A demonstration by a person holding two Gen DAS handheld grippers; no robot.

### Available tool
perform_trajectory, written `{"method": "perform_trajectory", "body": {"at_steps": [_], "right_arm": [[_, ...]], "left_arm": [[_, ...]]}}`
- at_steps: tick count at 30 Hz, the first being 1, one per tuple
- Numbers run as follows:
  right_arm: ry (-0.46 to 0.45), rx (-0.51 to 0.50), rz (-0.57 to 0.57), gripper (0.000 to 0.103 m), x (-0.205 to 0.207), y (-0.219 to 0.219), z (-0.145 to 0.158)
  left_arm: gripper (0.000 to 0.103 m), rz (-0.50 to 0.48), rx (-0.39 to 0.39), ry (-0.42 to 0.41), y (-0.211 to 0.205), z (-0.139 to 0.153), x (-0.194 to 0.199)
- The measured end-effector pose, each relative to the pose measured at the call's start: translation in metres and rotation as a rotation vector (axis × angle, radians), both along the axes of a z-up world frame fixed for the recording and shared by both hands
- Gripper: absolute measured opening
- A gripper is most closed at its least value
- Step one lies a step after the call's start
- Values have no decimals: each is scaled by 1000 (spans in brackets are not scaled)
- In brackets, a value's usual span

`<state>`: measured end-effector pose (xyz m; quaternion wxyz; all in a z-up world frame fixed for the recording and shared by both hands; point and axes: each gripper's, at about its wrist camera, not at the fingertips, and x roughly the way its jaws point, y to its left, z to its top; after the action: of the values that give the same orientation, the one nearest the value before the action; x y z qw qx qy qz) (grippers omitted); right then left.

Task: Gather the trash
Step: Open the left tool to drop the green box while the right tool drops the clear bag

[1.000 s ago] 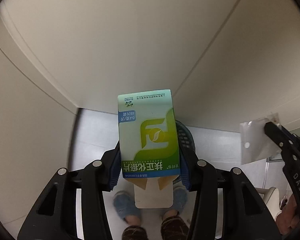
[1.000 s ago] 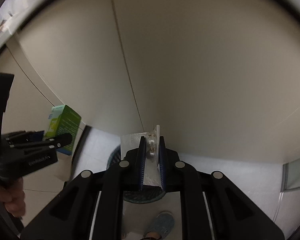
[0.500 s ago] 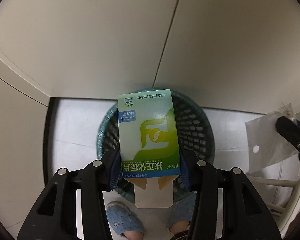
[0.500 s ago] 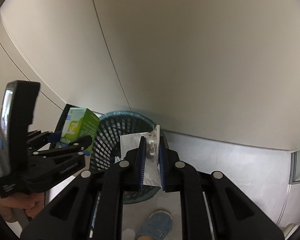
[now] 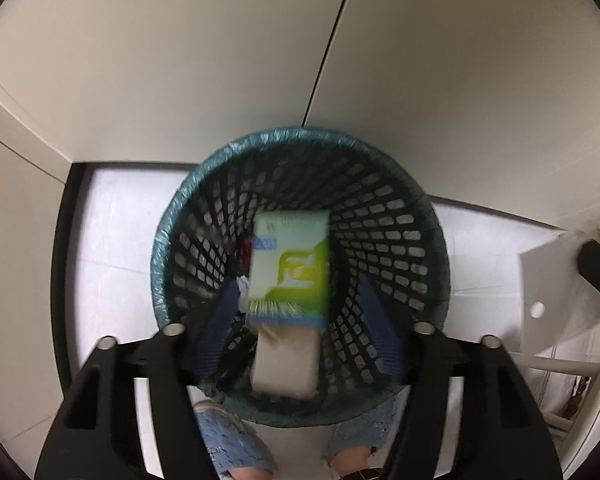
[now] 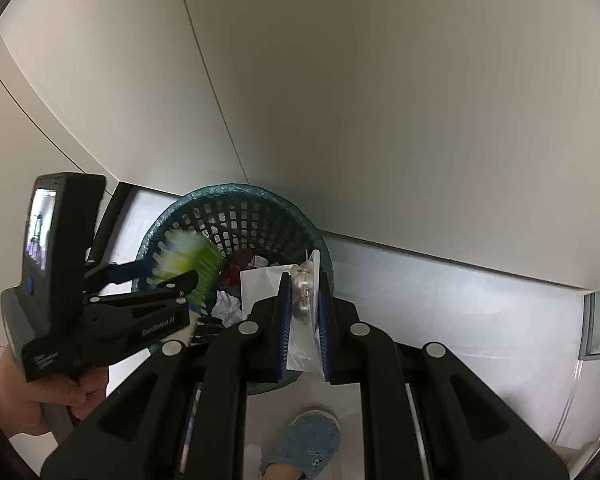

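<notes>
A green and white medicine box (image 5: 290,270) is blurred and falling into the dark teal mesh waste basket (image 5: 228,160). My left gripper (image 5: 300,332) is open above the basket, its jaws wide apart and clear of the box. The box also shows blurred in the right wrist view (image 6: 192,262) over the basket (image 6: 236,194). My right gripper (image 6: 304,304) is shut on a clear plastic packet with a white card (image 6: 302,298), held just right of the basket. That packet shows at the right edge of the left wrist view (image 5: 552,288).
The basket stands on a pale floor against beige wall panels (image 5: 180,60). Crumpled white paper (image 6: 228,306) and a red wrapper (image 6: 238,266) lie inside it. The person's blue shoes (image 5: 228,444) are below the basket. A white rack (image 5: 580,376) stands at the right.
My left gripper opened and let go of the medicine box, which is dropping into the basket. Both grippers tilted down further over the basket. The right gripper still holds its packet.
</notes>
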<state>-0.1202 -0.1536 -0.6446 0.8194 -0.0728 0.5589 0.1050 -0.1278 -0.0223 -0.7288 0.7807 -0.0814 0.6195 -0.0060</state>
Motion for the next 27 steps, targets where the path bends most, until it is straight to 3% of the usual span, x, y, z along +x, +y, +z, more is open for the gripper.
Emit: {"method": "perform_trajectory", "body": {"at_steps": [4,10,27], "right_arm": [[-4,-10,13,11,3,4,0],[11,8,47,12,8,24,-16],[142,84,-13,14,9,54,-87]], "left_arm": [[85,-14,33,-26,5,16,-5],[97,17,43,-37,34,35,-18],[97,49,69,20,83,15,-41]]}}
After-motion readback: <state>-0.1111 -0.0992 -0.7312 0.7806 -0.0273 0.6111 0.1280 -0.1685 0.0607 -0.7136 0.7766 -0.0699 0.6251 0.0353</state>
